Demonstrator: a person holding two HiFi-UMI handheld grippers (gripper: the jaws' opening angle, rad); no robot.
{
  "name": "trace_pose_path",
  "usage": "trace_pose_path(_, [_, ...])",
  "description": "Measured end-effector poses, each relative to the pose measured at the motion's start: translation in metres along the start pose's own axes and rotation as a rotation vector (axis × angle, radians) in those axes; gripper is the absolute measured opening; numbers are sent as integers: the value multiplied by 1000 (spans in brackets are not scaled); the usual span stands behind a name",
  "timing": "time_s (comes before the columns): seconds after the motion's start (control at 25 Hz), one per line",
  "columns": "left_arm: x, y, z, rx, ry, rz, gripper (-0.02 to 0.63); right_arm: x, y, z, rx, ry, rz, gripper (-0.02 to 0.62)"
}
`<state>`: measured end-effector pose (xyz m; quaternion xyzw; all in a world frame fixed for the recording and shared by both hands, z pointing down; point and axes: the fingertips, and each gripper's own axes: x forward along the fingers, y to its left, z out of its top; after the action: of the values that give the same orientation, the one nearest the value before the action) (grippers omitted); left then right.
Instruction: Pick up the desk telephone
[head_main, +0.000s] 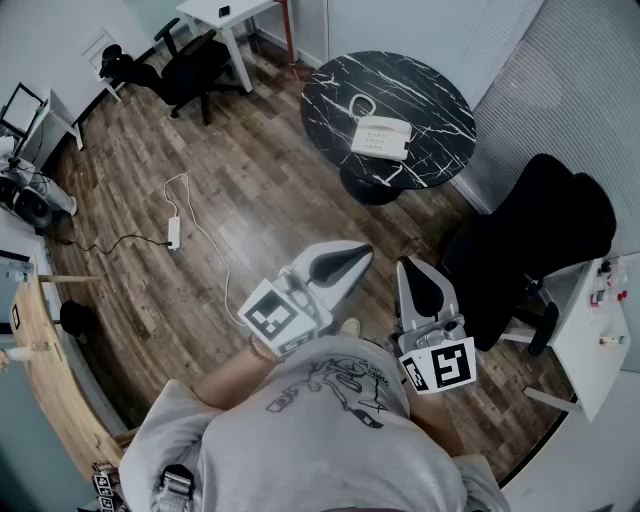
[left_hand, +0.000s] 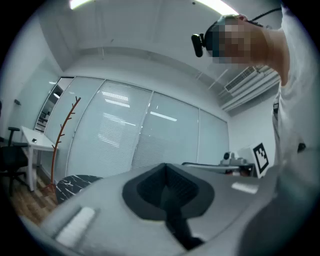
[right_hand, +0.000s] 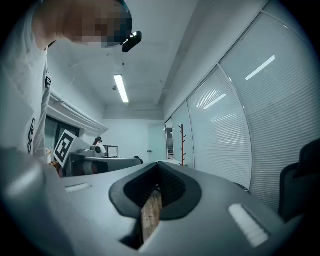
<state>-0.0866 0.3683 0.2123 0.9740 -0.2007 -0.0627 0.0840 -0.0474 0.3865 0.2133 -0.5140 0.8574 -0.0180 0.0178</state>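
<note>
The white desk telephone (head_main: 381, 137), with its coiled cord, lies on a round black marble table (head_main: 440, 100) at the far side of the room. Both grippers are held close to the person's chest, well short of the table. My left gripper (head_main: 362, 250) points toward the table and is shut with nothing in it. My right gripper (head_main: 406, 264) sits beside it, also shut and empty. In the left gripper view the jaws (left_hand: 167, 187) meet, and an edge of the marble table (left_hand: 75, 184) shows at lower left. In the right gripper view the jaws (right_hand: 157, 192) leave only a thin slit that shows wooden floor.
A black office chair (head_main: 540, 230) stands right of the grippers, next to a white desk (head_main: 590, 330). Another black chair (head_main: 185, 65) and a white desk (head_main: 225, 12) are at the back left. A power strip (head_main: 173, 233) with its cable lies on the wooden floor. A coat rack (left_hand: 62, 135) stands by the glass wall.
</note>
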Motion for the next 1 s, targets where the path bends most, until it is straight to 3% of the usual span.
trace_pose_path(0.52, [13,1,-9,2,22,-11,-6,-1,-16,-1,30,-14,-13,8])
trace_pose_path(1.0, [46,-21,-29,-30,50,36,-6,-31,-49,-11,46,-7,3,8])
